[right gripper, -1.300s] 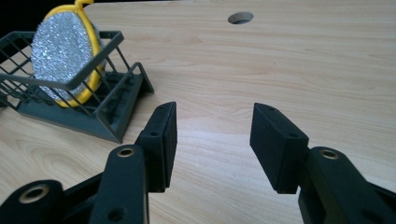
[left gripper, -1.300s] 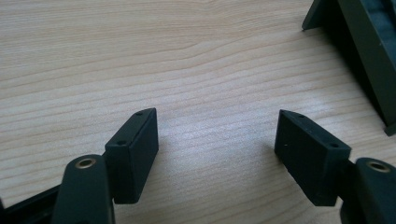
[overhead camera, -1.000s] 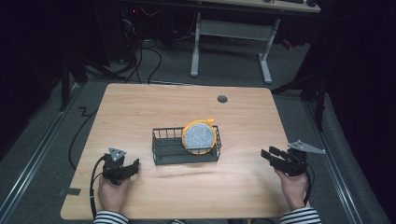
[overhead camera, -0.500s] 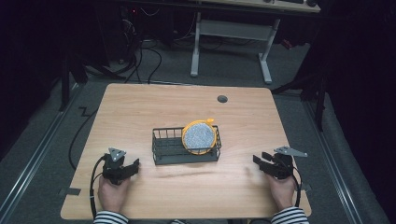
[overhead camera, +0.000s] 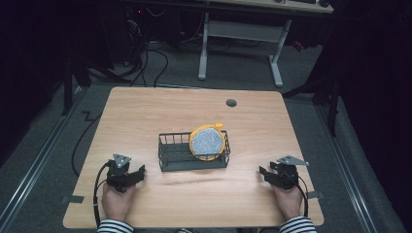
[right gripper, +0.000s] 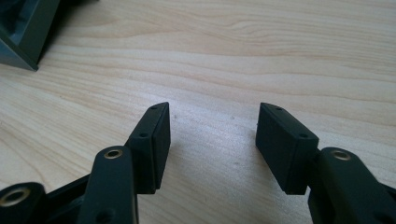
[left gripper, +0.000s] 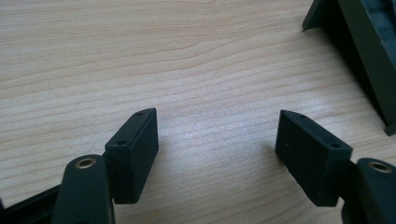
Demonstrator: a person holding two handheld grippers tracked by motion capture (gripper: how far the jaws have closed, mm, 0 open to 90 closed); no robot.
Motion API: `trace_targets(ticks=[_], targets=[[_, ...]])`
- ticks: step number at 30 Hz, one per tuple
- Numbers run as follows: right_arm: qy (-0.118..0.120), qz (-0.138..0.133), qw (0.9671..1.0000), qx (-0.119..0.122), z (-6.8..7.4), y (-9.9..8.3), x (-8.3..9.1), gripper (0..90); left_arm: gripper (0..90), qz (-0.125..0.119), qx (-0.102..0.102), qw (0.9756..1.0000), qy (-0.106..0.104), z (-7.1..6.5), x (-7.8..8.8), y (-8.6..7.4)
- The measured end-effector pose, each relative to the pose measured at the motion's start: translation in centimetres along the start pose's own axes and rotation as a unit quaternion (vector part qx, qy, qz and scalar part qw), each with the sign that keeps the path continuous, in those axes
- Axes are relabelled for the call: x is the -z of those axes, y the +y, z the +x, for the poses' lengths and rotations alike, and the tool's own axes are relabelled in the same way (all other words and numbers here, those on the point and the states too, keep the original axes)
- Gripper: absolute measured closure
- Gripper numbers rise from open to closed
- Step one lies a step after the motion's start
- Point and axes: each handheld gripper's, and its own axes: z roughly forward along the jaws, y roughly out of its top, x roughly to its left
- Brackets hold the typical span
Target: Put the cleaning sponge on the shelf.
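A dark wire basket stands at the middle of the wooden table. A round yellow-rimmed object with a speckled grey face leans in the basket's right end. My left gripper rests low on the table near the front left, open, with bare wood between its jaws. My right gripper sits near the front right, low over the table; its jaws have just been opening and stand open with only wood between them. Both point toward the basket, apart from it.
A basket corner shows at the upper right of the left gripper view, and another at the upper left of the right gripper view. A round cable hole lies toward the table's far side. Desk legs and cables stand on the floor beyond.
My right gripper has come down and inward to the left, from the table's right edge to low over the wood. The left gripper, the basket and the round object have kept still.
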Motion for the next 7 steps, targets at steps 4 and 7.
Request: trace_targets(ticks=[4,7], targets=[[-0.015,0.004,0.9996,0.022,0.52,0.01,-0.11,42.5,30.7,0.0,0.0,1.0,0.0,-0.01,0.0,0.0],[-0.018,0.008,0.9992,0.036,0.82,0.01,-0.16,41.7,30.8,0.0,0.0,1.0,0.0,0.0,0.0,-0.01]])
